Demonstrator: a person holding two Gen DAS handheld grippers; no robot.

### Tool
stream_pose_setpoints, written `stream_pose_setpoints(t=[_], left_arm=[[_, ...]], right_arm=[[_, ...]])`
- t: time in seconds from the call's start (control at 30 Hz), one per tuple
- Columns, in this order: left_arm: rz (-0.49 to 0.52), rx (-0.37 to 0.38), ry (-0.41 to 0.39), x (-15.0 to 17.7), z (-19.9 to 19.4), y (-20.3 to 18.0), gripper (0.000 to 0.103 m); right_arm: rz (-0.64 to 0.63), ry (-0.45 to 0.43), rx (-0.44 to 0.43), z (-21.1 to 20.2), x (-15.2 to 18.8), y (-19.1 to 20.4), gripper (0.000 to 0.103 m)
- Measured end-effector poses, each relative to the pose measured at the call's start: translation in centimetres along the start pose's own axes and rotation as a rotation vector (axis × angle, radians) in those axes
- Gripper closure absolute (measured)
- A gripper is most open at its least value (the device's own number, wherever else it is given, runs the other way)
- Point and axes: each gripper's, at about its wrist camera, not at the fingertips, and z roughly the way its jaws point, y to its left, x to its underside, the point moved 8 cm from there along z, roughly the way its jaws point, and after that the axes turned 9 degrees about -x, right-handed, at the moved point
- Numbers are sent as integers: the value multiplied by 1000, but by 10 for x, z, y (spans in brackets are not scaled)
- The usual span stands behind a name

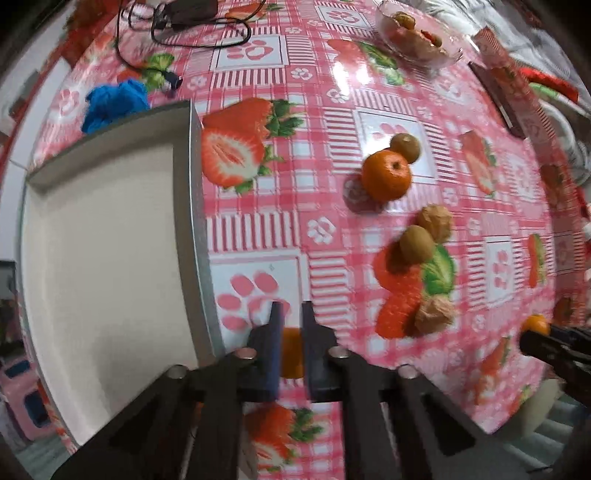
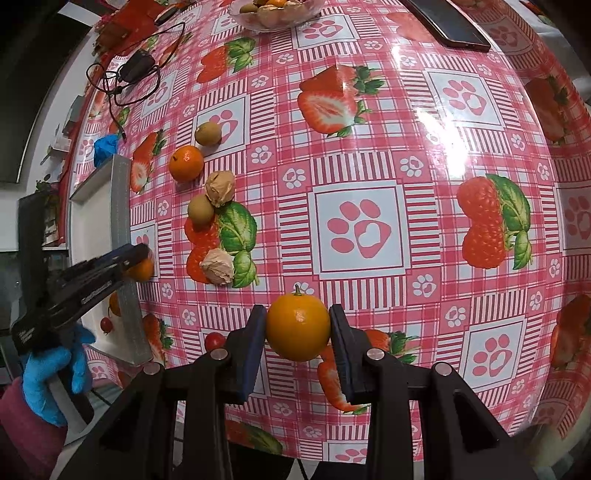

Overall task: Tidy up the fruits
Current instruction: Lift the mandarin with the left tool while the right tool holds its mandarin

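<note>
My left gripper [image 1: 291, 314] points down beside the white tray [image 1: 110, 240], shut on a small orange fruit [image 1: 291, 350]. From the right wrist view, that gripper [image 2: 138, 258] stands at the tray's wall [image 2: 122, 206] with the small fruit [image 2: 144, 269] in it. My right gripper [image 2: 298, 314] is shut on a round orange [image 2: 298, 326] above the tablecloth. A mandarin [image 1: 386, 175], two brown-green fruits [image 1: 405, 147] [image 1: 417, 243] and two walnuts [image 1: 436, 221] [image 1: 434, 314] lie loose on the table. A small red fruit [image 2: 106, 325] lies in the tray.
A glass bowl [image 1: 454, 59] of fruit stands at the far side. A black charger with cable [image 1: 184, 14] and a crumpled blue glove [image 1: 114, 103] lie beyond the tray. A dark phone [image 2: 450, 26] lies far right. A red cherry tomato [image 2: 214, 339] sits near my right gripper.
</note>
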Motion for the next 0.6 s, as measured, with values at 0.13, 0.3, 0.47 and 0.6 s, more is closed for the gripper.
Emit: stream_pose_setpoints(t=[0.13, 0.3, 0.47, 0.6], left_arm=[[-11, 17, -1, 10, -7, -1, 94], [-14, -12, 3, 10, 0, 2, 88], [-24, -21, 11, 11, 7, 4, 55], [4, -34, 18, 21, 8, 2, 51]], right_arm=[[-3, 3, -4, 1, 0, 1, 67], [-16, 11, -1, 5, -1, 4, 67], [-18, 16, 1, 7, 0, 4, 67], [-10, 17, -5, 8, 3, 3, 67]])
